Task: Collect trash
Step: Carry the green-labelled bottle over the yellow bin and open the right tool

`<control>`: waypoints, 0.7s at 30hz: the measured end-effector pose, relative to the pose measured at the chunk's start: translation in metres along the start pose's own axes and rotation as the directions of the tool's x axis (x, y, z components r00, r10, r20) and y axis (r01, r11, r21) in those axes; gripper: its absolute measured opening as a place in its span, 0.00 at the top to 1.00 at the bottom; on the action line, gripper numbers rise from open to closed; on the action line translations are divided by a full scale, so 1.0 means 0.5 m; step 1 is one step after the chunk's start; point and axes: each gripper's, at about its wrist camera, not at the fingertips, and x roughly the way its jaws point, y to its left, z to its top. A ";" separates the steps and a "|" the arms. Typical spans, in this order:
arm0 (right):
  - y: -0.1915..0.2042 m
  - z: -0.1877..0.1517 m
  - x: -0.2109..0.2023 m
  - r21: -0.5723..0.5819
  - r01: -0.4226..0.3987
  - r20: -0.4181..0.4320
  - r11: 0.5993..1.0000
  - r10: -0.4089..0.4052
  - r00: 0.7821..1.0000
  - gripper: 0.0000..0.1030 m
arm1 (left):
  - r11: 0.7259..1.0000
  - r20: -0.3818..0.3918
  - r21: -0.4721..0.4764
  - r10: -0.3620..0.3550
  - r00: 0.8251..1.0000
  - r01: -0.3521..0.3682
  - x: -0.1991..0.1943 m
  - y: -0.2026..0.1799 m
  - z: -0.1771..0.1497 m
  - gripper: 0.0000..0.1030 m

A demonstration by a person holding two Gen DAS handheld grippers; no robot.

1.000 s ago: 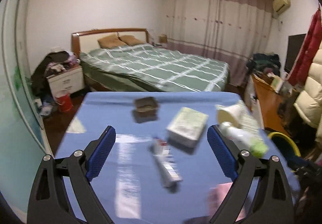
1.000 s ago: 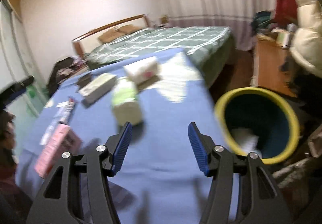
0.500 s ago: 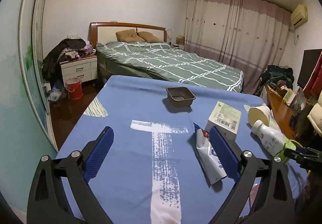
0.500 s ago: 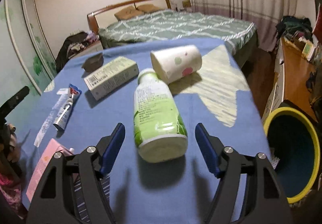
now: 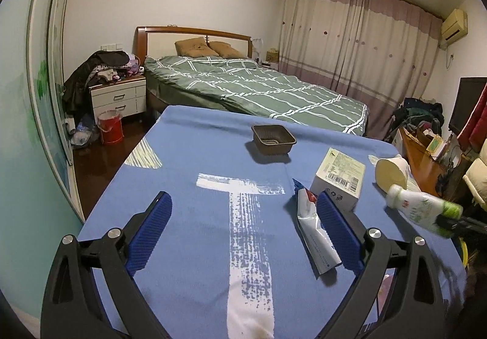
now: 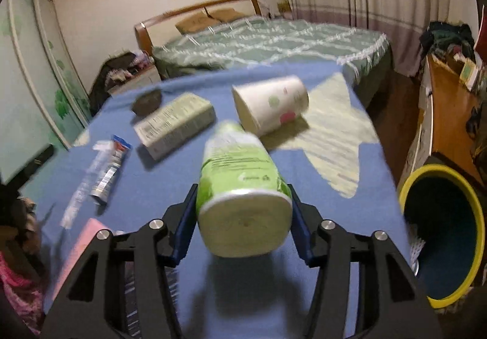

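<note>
Now R gripper (image 6: 243, 217) is clamped on the bottle (image 6: 240, 183) base, neck pointing fwd, lifted off the table (image 6: 170, 293), w/ the yellow bin (image 6: 404, 186) low to its right; L gripper (image 5: 243, 232) hangs wide open, nothing held.

A lived-in bedroom in a home.

A bed (image 5: 255, 86) with a green checked cover and wooden headboard (image 5: 194, 34) fills the room at 12 o'clock. A white nightstand (image 5: 120, 97) piled with clothes stands at 10 o'clock. Long curtains (image 5: 359, 43) hang at 1 o'clock, with an air conditioner (image 5: 454, 28) high on the wall at 2 o'clock. A table under a blue cloth (image 5: 188, 174) stands nearest, at 6 o'clock.
</note>
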 end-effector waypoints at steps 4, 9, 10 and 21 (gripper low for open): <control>0.013 0.018 -0.071 -0.015 -0.001 0.075 1.000 0.002 0.997 0.52 | 1.000 -0.007 -0.010 -0.003 1.000 0.003 0.000 0.003 -0.003 0.08; 0.024 0.031 -0.115 -0.029 -0.015 0.102 0.999 0.018 0.995 0.52 | 1.000 -0.008 -0.012 -0.005 1.000 0.005 0.000 0.003 -0.004 0.08; 0.027 0.031 -0.116 -0.032 -0.014 0.098 0.999 0.017 0.995 0.52 | 1.000 -0.008 -0.011 -0.006 1.000 0.006 0.001 0.002 -0.005 0.08; 0.026 0.011 -0.114 -0.005 -0.033 0.092 0.999 0.034 0.995 0.52 | 1.000 -0.012 -0.001 -0.005 1.000 0.005 0.001 -0.006 -0.010 0.08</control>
